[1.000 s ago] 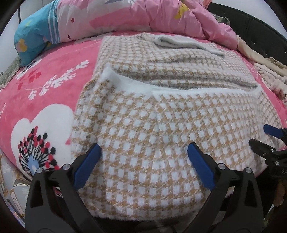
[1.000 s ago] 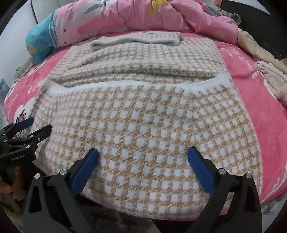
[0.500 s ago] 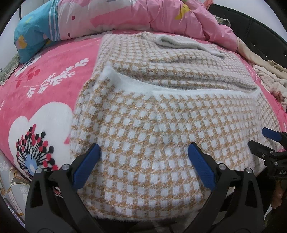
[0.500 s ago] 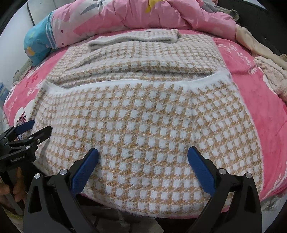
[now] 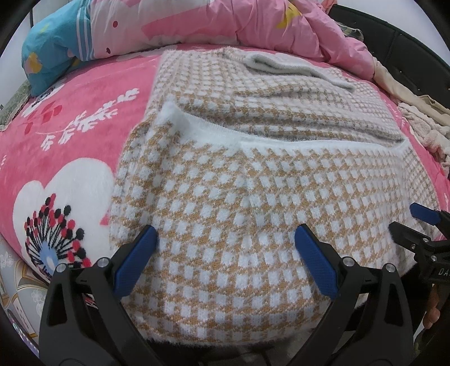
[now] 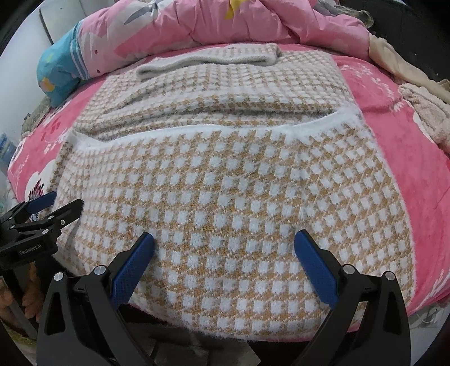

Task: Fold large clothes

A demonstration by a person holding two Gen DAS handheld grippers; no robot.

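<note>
A large tan-and-white houndstooth knit garment [image 5: 230, 197] lies on the pink bed, its near part folded up so that a white hem edge [image 5: 281, 142] runs across the middle; it also shows in the right wrist view [image 6: 225, 197]. My left gripper [image 5: 225, 253] is open over the garment's near left part, its jaws wide apart and empty. My right gripper [image 6: 225, 253] is open over the near right part, also empty. Each gripper shows in the other's view: the right one [image 5: 416, 222] and the left one [image 6: 53, 205].
A pink floral blanket [image 5: 70, 140] covers the bed. A pink quilt [image 5: 225, 22] and a blue pillow [image 5: 47, 62] lie at the far end. Beige clothes [image 6: 422, 112] are piled at the right. The bed's near edge is right below the grippers.
Both grippers have moved slightly forward and closer over the garment's near edge. The garment has not moved and both stay open.
</note>
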